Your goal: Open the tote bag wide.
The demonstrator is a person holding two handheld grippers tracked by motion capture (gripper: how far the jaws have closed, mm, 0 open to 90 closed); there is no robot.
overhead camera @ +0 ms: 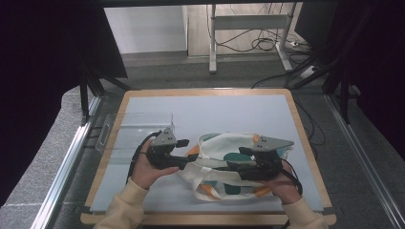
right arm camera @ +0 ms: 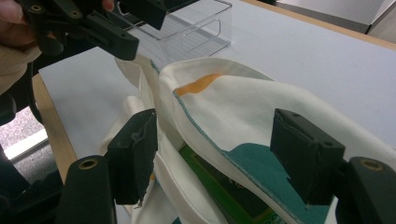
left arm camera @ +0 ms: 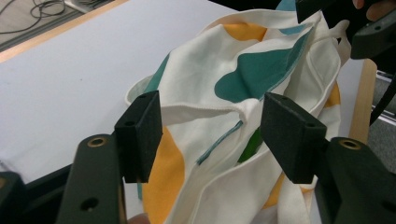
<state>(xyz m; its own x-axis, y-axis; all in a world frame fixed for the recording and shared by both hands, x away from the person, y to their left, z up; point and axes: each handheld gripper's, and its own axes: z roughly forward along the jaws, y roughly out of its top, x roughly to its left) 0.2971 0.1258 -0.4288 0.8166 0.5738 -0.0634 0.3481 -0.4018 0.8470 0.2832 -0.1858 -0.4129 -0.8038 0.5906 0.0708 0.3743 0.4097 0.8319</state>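
Standing over one table, I count a single pale blue-grey top framed by a wooden rim, resting between metal rails on grey carpet. Beyond its far edge the room shows a white wall panel, the legs of one metal stand and loose black cables on the floor; dark curtains hang at both sides.

One cloth bag lies on the near half of the table, a little right of the middle, cream with teal and orange patches, its mouth slack and something green showing inside in the gripper views. One clear plastic box sits at the left rim, just behind the left hand, well apart from nothing but near the bag's left end.

Two grippers work the bag. The left tongs stand released, jaws wide on either side of a fold at the bag's rim, pads off the cloth. The right tongs are likewise released, straddling the bag's teal-edged lip with a gap on the right side; whether the left pad brushes the strap I cannot tell.

The far half of the table lies bare, and a strip of open top runs along the right rim; the near edge is close behind the bag.
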